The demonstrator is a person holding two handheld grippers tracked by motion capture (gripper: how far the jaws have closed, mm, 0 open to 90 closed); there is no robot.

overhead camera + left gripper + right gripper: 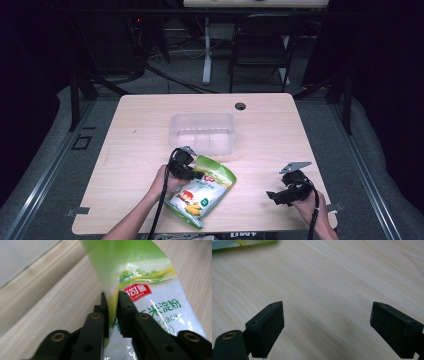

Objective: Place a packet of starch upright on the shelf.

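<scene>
Two grippers low: left gripper (113, 311) pinches bag (150, 297), right gripper (327, 325) agape.

Left claw (196, 174) pinching green-white bag (201, 192) – clear tub (202, 131) beyond.

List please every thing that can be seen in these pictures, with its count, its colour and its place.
starch bag: one, green and white with a red label, lying on the table's near side, its edge pinched by the left gripper.
plastic container: one, clear, at the table's middle, beyond the bag.
table: one, light wood, with a dark cable hole near its far edge.
chair: one, black, on the floor behind the table.
left gripper: one, black, jaws shut on the bag's edge.
right gripper: one, black, jaws open over bare table at the near right.
forearms: two, coming in from the bottom edge.
</scene>
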